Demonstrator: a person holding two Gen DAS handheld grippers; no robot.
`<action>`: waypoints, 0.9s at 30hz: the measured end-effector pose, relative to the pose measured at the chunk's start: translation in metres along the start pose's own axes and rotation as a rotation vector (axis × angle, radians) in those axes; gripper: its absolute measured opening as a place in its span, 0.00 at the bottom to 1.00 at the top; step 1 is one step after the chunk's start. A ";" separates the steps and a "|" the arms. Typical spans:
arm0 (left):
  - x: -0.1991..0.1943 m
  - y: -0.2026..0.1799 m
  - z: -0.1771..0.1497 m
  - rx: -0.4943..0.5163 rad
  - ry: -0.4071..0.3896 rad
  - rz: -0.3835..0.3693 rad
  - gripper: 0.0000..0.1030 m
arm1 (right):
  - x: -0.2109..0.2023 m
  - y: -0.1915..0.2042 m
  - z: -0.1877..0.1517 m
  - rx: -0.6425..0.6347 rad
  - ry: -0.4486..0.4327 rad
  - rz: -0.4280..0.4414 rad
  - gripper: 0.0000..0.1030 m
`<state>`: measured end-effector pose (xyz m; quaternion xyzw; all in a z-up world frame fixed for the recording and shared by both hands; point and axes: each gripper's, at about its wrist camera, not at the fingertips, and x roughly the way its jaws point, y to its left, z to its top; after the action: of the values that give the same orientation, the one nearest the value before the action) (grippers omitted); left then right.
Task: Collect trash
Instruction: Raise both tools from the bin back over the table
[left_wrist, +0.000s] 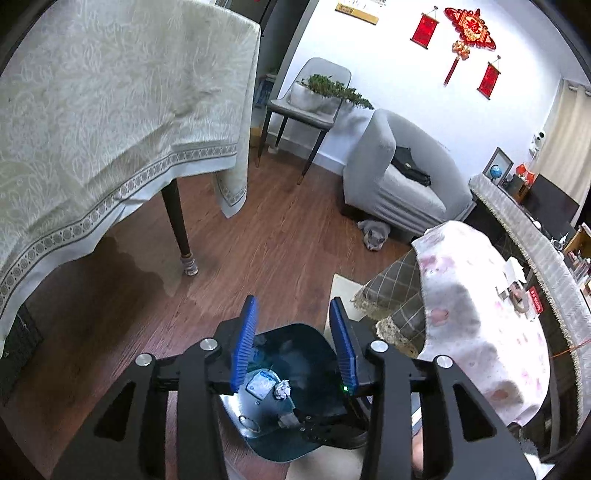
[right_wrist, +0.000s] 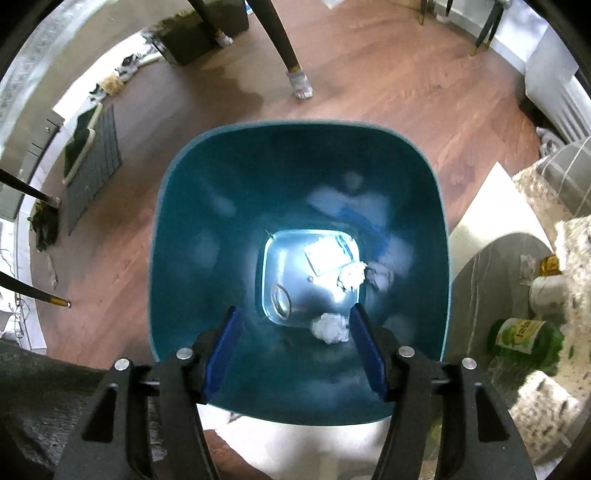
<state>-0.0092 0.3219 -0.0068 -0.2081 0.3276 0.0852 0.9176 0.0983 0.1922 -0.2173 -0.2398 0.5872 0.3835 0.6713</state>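
Observation:
A teal trash bin (right_wrist: 177, 236) stands on the wood floor, seen from straight above in the right wrist view. At its bottom lie a flat white packet (right_wrist: 327, 254) and two crumpled paper balls (right_wrist: 352, 277), (right_wrist: 330, 328). My right gripper (right_wrist: 295, 321) hangs open and empty over the bin's mouth. In the left wrist view the same bin (left_wrist: 306, 336) is below my left gripper (left_wrist: 291, 310), which is open and empty; the packet (left_wrist: 260, 384) and a paper ball (left_wrist: 281, 390) show between its fingers.
A table with a pale cloth (left_wrist: 110, 122) stands left, its leg (left_wrist: 181, 229) on the floor. A grey sofa (left_wrist: 399, 173), a chair (left_wrist: 306, 107) and a cat (left_wrist: 375, 232) lie beyond. A pink-patterned cloth (left_wrist: 480, 302) covers a table right. A green bottle (right_wrist: 524, 336) lies right of the bin.

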 end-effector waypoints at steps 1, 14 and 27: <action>-0.002 -0.001 0.001 0.001 -0.006 0.001 0.44 | -0.005 0.001 0.001 -0.003 -0.015 0.004 0.60; -0.021 -0.030 0.020 0.033 -0.116 -0.003 0.62 | -0.128 0.012 0.010 -0.075 -0.340 0.009 0.60; -0.012 -0.101 0.025 0.155 -0.160 -0.080 0.77 | -0.235 -0.059 -0.031 -0.001 -0.593 -0.114 0.60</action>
<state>0.0256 0.2419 0.0509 -0.1422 0.2505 0.0394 0.9568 0.1225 0.0781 -0.0022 -0.1503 0.3509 0.3988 0.8338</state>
